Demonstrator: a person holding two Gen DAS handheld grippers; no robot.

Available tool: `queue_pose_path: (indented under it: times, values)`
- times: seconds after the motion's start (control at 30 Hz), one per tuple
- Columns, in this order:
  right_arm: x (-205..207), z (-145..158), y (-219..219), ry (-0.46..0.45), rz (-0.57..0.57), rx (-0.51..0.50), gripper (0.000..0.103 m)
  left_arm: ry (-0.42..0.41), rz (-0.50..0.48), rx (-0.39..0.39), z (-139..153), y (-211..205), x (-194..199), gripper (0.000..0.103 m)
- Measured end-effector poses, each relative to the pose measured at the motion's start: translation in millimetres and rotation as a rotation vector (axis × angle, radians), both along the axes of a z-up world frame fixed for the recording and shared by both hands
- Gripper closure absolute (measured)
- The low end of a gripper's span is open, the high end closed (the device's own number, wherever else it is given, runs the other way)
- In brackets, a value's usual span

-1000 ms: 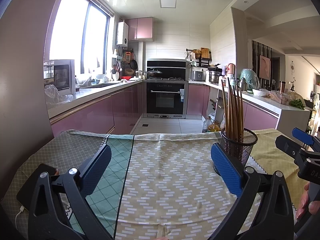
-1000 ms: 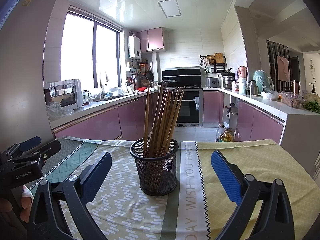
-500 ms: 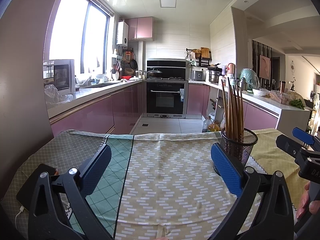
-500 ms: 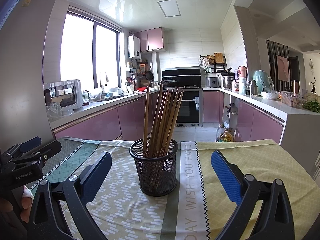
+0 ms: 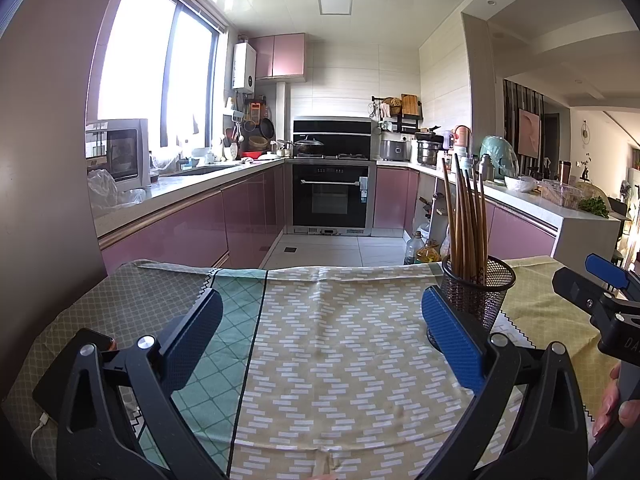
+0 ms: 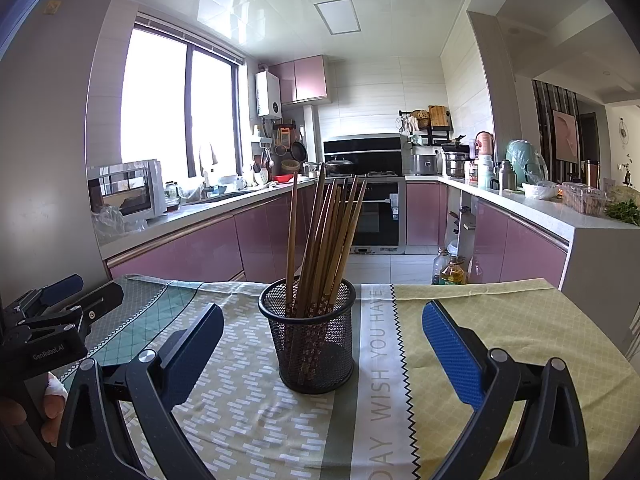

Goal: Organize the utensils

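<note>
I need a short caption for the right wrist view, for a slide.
Open right gripper faces a black mesh holder of wooden chopsticks on a patterned tablecloth.

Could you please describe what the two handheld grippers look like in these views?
Both the left gripper and right gripper have black frames with triangular cut-outs, silver pivot bolts and blue textured pads on their fingers. The left gripper's body, seen from the right wrist view, carries white "GenRobot.AI" lettering.

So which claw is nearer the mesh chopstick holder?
Right. The right claw is open with the mesh chopstick holder straight ahead between its fingers; the left claw is open off to its left.
</note>
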State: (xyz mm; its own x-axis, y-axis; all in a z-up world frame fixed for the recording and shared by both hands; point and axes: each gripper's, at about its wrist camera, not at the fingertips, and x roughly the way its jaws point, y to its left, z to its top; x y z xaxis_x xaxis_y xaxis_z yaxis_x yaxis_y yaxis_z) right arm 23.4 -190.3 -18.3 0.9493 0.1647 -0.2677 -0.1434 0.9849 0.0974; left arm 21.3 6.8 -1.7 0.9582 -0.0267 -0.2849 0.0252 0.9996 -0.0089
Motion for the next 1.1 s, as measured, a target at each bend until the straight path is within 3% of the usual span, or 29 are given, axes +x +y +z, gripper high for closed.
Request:
queue_pose_path:
  times: [1.1]
  values:
    - [-1.2,-1.6,-1.5,0.007,-0.005,0.006,0.007,0.009,-0.003,0.000,-3.2,-0.2,-1.9,0.005]
